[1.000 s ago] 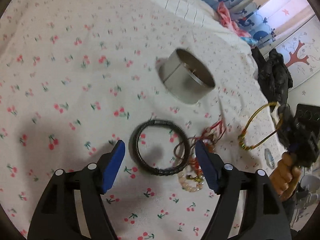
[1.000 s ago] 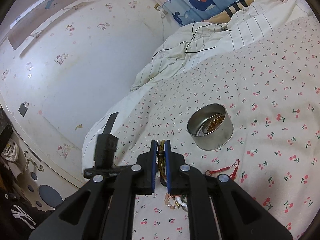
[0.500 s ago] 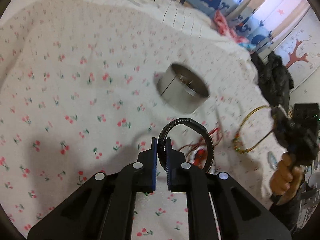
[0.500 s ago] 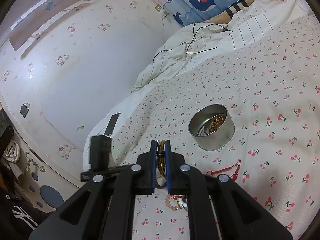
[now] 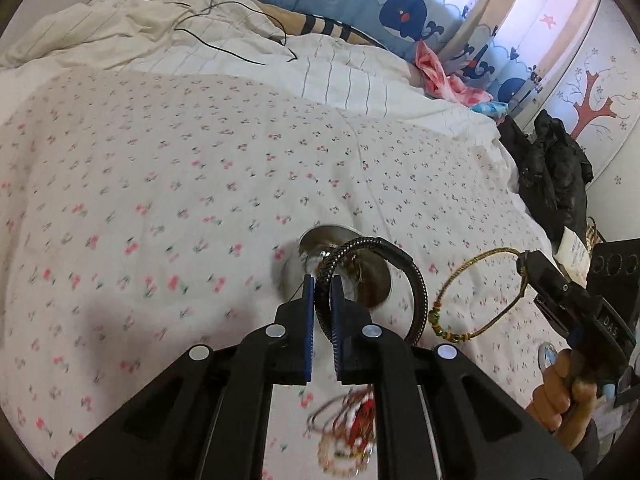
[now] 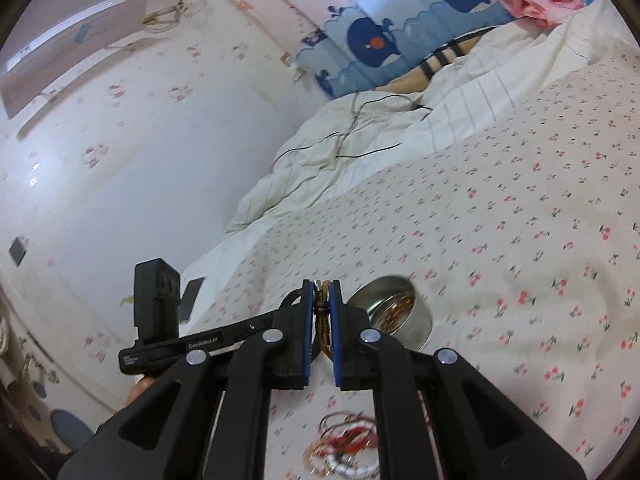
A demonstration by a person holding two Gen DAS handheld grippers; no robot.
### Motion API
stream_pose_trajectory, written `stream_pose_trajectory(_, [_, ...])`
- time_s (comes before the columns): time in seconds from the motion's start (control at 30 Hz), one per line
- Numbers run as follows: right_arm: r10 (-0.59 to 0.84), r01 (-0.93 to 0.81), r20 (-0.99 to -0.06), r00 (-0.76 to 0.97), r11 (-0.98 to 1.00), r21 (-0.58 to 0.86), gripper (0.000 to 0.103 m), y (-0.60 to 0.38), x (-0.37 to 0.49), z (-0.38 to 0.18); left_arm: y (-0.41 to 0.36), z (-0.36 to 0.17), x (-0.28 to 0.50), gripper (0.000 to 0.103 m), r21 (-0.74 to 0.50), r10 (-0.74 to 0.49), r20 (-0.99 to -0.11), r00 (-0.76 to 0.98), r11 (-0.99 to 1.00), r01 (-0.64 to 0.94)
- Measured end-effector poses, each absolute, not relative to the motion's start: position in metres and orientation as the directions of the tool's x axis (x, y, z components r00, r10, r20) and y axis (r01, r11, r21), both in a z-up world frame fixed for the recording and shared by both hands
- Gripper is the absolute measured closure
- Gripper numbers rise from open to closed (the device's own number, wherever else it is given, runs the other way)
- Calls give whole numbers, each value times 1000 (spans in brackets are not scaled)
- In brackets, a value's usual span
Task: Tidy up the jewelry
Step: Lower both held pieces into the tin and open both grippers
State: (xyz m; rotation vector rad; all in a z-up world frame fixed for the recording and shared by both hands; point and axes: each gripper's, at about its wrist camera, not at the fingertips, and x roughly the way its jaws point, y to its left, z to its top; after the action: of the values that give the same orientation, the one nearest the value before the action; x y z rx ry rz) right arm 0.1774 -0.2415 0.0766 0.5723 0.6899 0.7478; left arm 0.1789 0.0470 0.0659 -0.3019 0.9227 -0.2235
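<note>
the left gripper (image 5: 320,296) pinches the black braided bracelet (image 5: 372,276), its loop upright, with the metal tin (image 5: 344,276) just beyond, so this hand looks nearer. to the right, the right gripper (image 6: 320,300) clamps a beaded cord bracelet (image 5: 476,292), hanging beside the tin.

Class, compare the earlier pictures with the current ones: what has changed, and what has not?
The left gripper closed on the black braided leather bracelet and lifted it toward the round silver tin. The right gripper stayed shut on the gold cord bracelet; the tin stayed put.
</note>
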Motion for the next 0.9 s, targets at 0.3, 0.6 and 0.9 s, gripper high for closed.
stream_pose_trajectory(0.3, [722, -360, -356, 593, 634, 685, 94, -249, 215, 74, 18, 32, 239, 96, -296, -291, -824, 487, 953, 69])
stream_pose_trajectory(0.6, [731, -368, -405, 550, 647, 668, 94, -218, 243, 61, 23, 16, 245, 95, -282, -274, -839, 469, 958, 54])
stream_pose_trajectory(0.9, [758, -338, -437, 484, 622, 706, 94, -196, 261, 35, 40, 35, 242, 93, -295, -285, -816, 502, 953, 62])
